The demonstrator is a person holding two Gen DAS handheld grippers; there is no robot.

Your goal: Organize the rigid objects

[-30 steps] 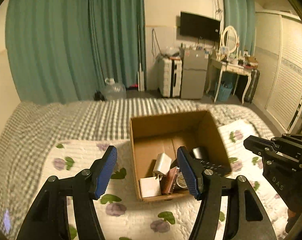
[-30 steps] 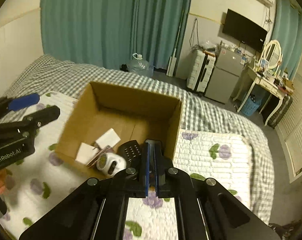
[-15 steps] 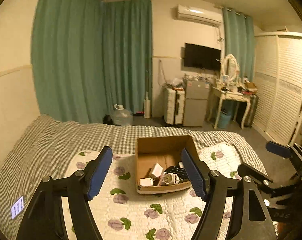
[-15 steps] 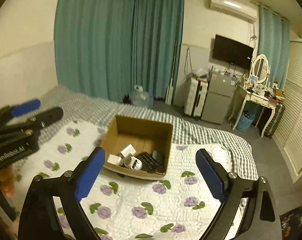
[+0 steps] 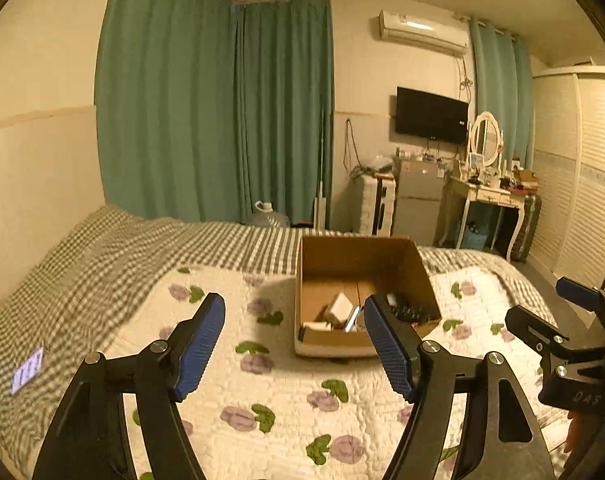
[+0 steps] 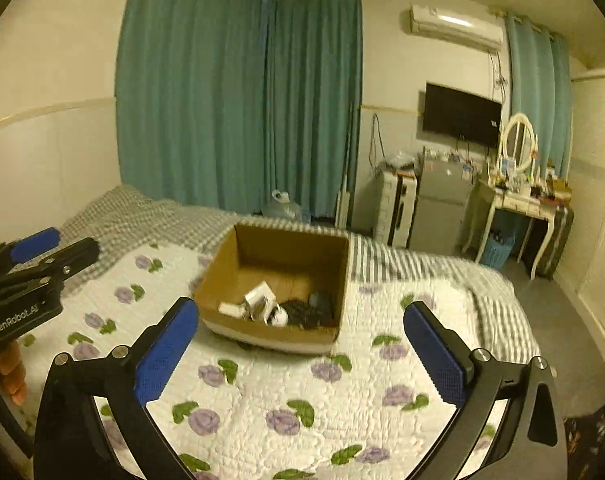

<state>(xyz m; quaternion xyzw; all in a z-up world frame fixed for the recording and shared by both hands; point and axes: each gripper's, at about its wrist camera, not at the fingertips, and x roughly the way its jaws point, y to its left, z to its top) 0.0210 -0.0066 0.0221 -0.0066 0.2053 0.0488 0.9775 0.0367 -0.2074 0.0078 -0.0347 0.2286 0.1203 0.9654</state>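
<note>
Box [image 5: 358, 280] of small rigid items rests on the bed [image 5: 262, 380], at 12 o'clock from both grippers. Left gripper [image 5: 294, 344] and right gripper [image 6: 302, 352]: jaws wide, empty, well short of it.

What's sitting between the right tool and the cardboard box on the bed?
Nothing visible. Only bare floral quilt lies between the open right tool and the cardboard box. The left tool is off to the side, clear of that path.
</note>
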